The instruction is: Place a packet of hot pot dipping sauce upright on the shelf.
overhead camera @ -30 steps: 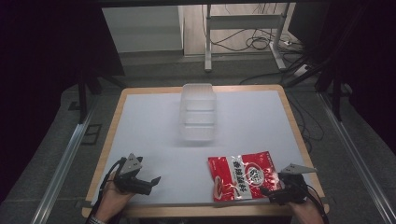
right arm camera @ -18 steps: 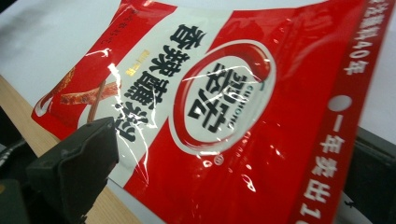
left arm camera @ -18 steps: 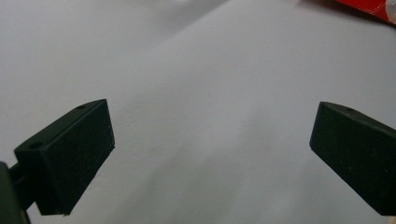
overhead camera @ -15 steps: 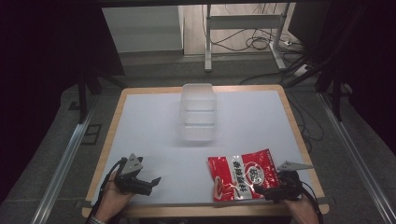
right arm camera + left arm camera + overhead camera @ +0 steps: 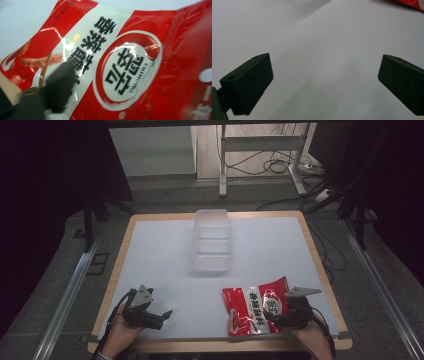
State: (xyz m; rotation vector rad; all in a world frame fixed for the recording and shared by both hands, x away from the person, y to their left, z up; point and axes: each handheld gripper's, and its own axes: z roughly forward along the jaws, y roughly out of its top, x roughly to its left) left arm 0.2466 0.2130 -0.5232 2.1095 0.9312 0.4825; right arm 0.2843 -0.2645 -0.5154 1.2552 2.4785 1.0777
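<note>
Clear container (image 5: pixel 213 240) sits empty; left gripper (image 5: pixel 162 316) spread, right gripper's (image 5: pixel 272 316) grip unclear.

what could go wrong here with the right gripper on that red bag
The red snack bag lies near the table's front edge, so a push from the right gripper might slide it off. Its film looks glossy and crinkled in the right gripper view, so a grip may slip. The left gripper rests open, apart from it, giving no support.
</note>
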